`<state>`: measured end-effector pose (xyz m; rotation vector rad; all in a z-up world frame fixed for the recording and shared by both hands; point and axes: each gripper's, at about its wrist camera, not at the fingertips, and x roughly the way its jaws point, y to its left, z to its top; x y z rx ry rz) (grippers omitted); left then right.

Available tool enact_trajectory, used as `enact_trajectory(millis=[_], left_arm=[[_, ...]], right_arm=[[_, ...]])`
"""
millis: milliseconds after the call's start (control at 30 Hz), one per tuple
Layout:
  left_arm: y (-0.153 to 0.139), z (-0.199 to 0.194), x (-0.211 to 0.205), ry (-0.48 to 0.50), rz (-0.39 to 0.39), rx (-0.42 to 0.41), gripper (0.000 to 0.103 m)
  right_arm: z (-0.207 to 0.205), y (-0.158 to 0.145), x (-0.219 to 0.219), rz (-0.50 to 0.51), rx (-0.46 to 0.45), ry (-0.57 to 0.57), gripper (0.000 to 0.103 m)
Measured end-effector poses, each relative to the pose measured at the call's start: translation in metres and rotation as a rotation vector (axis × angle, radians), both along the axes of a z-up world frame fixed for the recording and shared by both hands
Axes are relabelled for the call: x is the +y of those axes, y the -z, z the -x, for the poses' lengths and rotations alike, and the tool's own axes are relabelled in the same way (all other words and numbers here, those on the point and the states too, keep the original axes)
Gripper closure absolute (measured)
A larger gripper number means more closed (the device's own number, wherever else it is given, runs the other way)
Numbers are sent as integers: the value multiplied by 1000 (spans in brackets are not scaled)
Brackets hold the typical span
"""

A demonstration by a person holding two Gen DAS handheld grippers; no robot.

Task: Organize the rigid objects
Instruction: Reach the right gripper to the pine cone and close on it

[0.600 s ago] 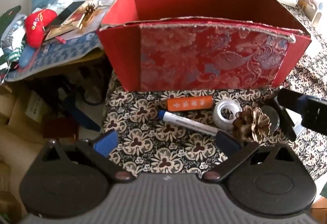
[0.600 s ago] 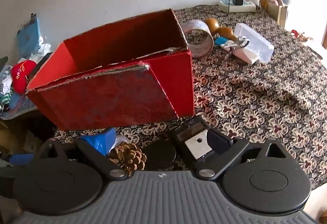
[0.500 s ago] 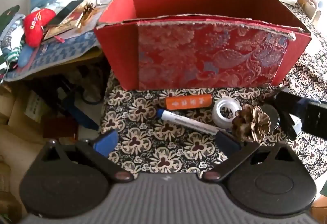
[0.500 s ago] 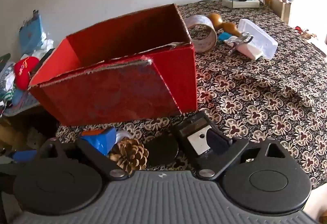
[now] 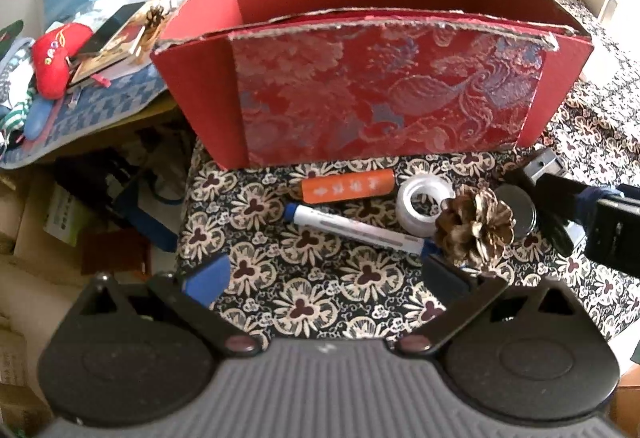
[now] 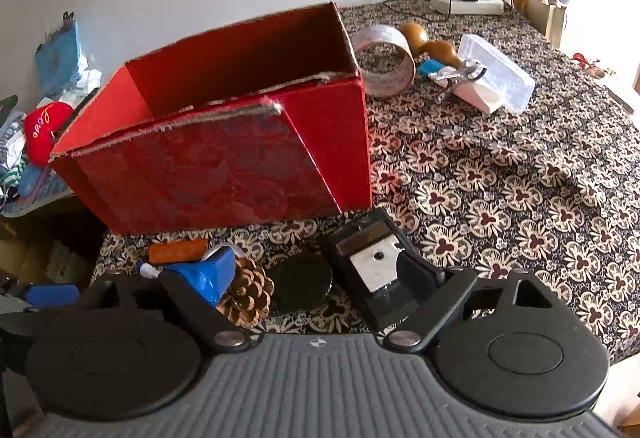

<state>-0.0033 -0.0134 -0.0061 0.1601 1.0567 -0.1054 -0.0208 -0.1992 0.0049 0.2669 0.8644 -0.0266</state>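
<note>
Left gripper [image 5: 324, 274] and right gripper [image 6: 320, 278], fingers apart, hover over items lined before the red box [image 5: 372, 78]; likely awaiting boxing.

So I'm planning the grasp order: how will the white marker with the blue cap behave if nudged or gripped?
The marker looks like a smooth, round barrel lying flat on the patterned cloth, so a sideways nudge would probably roll it. It seems stiff and light. Its glossy plastic may slip between the pads unless gripped across the middle.

Left tongs [image 5: 324, 274] spread wide, empty, low over table; right tongs [image 6: 320, 274] likewise spread, empty
</note>
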Motion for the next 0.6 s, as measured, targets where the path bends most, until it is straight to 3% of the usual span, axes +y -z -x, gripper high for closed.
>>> enact_trajectory(millis=[133,367,600], left_arm=[[1,3,-2,6,11,3,1],[7,8,2,3,46,10,1],[7,16,10,48,173,-13,1]], right_arm=[[-1,7,-1,-6,35,5,30],[1,9,-5,-37,12,16,36],[5,12,-11,-116,26,18,50]])
